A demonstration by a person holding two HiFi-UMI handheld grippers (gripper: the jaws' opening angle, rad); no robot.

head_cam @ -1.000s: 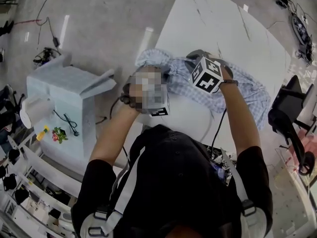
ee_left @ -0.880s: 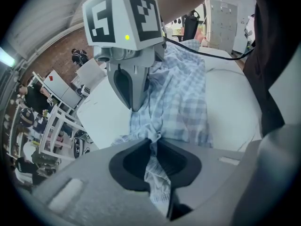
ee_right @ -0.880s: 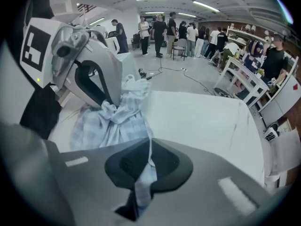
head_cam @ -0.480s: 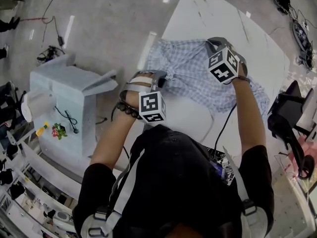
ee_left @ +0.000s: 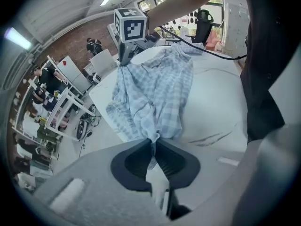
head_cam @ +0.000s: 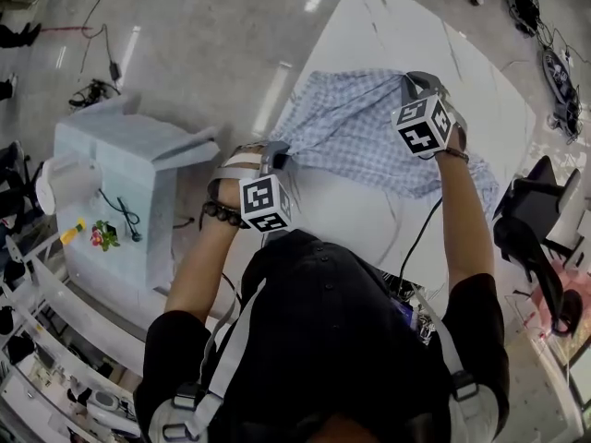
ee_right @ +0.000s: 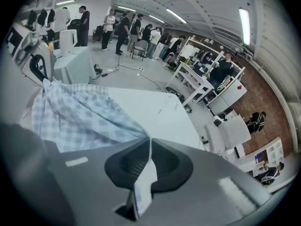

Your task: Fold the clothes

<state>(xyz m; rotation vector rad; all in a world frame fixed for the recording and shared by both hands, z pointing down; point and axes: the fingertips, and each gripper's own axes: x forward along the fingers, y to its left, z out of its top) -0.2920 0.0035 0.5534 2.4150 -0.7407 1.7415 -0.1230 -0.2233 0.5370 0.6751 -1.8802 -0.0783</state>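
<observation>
Two grippers clamped fully shut on checked shirt [head_cam: 355,141]: left gripper [head_cam: 277,158] pinches corner at 9 o'clock, right gripper [head_cam: 413,83] pinches edge at 1 o'clock. Cloth stretched between them over white table [head_cam: 369,26], probably to flatten it before folding.

Long ceiling strip lights [ee_right: 246,26] light the room brightly and evenly, and their pale streaks glare off the glossy floor [head_cam: 185,53] in the head view. Shadows are soft and faint. The white tabletop [head_cam: 388,35] looks slightly washed out. Both gripper views bulge strongly and fall to black corners. Up close, the left claw [ee_left: 153,144] and right claw [ee_right: 149,141] are blurred.
</observation>
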